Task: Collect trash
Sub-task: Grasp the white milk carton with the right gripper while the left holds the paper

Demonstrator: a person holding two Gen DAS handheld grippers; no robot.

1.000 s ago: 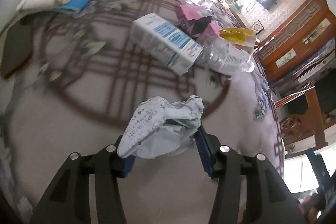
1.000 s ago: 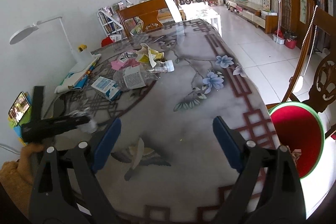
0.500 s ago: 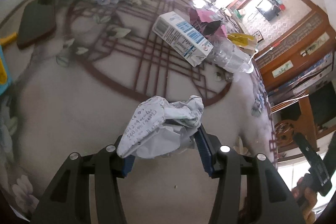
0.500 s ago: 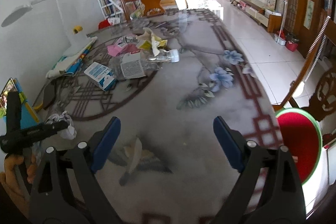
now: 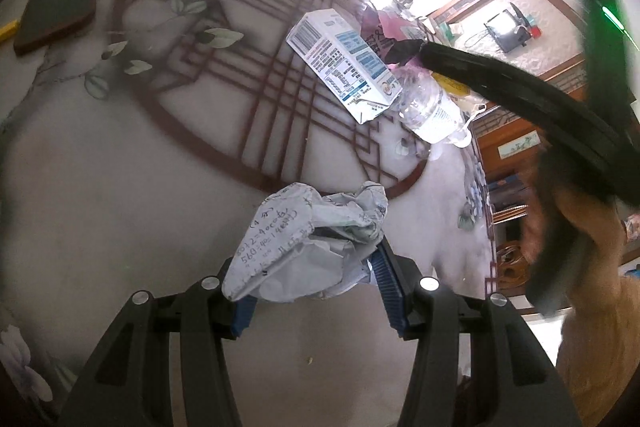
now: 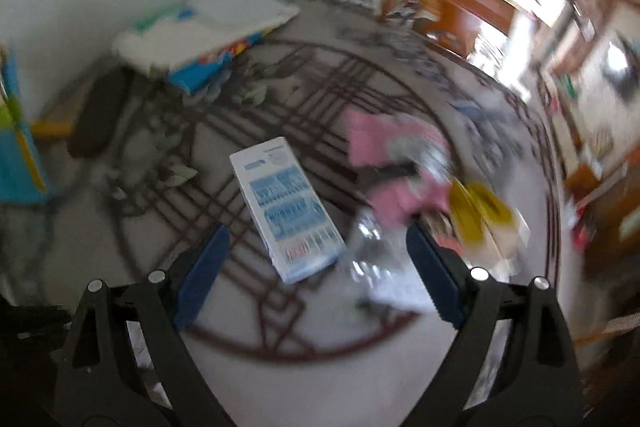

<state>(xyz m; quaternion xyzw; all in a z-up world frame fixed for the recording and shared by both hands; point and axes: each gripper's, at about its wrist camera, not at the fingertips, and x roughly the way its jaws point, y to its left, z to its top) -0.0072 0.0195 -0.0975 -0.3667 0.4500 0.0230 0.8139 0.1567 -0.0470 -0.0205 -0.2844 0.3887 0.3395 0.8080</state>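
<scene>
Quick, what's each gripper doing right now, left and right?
Left gripper: shut on the crumpled paper.
Right gripper: open, empty, with the blue-and-white carton between its fingers, untouched.

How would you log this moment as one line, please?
left gripper: shut on crumpled paper | right gripper: open, above carton

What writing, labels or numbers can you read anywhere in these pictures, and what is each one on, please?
"(4 分)" is handwritten on the crumpled paper held in the left tool.
Handwritten sums below it: digits too unclear to quote.
Carton: barcode and blue panels, print too small.
Bottle label: too small.
Right wrist view: all blurred.
</scene>
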